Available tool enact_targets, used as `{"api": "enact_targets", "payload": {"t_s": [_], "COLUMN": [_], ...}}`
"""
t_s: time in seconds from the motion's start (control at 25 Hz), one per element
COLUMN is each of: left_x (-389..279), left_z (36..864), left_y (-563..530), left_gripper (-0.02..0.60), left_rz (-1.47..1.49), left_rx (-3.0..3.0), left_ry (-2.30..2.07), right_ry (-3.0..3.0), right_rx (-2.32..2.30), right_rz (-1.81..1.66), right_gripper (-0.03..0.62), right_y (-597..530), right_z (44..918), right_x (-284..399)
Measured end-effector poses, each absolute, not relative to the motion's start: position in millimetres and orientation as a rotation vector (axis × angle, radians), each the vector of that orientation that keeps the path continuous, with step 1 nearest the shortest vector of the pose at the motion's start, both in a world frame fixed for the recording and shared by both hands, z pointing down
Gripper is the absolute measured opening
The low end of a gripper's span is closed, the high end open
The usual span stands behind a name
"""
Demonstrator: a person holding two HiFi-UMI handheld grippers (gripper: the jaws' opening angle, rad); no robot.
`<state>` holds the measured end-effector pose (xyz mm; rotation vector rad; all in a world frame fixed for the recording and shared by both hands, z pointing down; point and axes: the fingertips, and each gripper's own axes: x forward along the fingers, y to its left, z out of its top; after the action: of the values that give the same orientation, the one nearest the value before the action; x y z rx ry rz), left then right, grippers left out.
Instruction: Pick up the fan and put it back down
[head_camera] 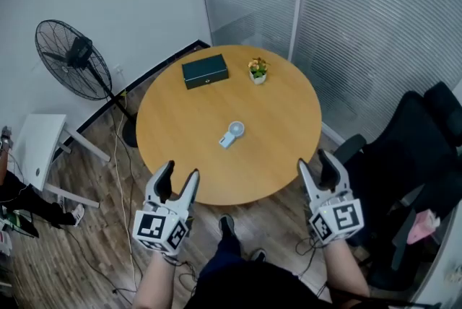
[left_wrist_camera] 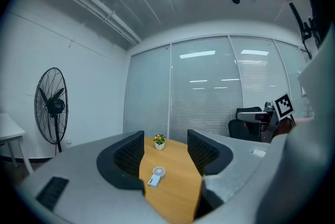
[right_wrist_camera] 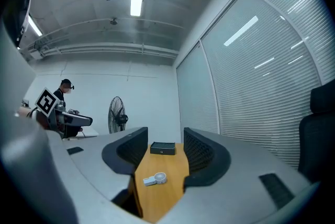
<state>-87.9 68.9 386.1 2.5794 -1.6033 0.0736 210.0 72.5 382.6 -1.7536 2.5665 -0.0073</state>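
Note:
A small white and pale-blue handheld fan lies flat near the middle of the round wooden table. Both grippers hang in front of the table's near edge, pointing level toward the fan and well short of it. My left gripper is open with nothing between its jaws. My right gripper is open and empty as well. In the left gripper view the fan shows between the jaws, far ahead of the gripper. The right gripper view shows the fan likewise beyond its gripper.
A dark green box and a small potted plant sit at the table's far side. A black standing floor fan is at the left by the wall, with a white side table below it. A black office chair stands right.

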Motion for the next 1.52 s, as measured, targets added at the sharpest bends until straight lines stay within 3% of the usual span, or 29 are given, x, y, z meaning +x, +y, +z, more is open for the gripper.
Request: {"api": "enact_targets", "payload": {"t_s": [0.72,1.08,1.52], "left_x": [-120.8,-112.2,-62.5], "left_z": [451.3,505.0,587.5], "left_y": [-141.9,-179.0,-208.3], "left_gripper": [0.253,0.253,0.253], "left_rz": [0.154,0.297,0.607], "left_rx": [2.626,2.599,2.551], "left_ry": [-1.323,-1.200,-1.116], "right_ry": [2.422,2.443,2.459], "right_rx": [-2.096,-2.094,-1.978], "right_rz": [-0.037,-0.155,-0.338], "right_gripper": [0.215,0.209,0.198], "right_y": [-73.5,-115.4,-169.3], "right_z": [386.1,420.4,466.4], "right_x": [188.3,171.7,200.9]}}
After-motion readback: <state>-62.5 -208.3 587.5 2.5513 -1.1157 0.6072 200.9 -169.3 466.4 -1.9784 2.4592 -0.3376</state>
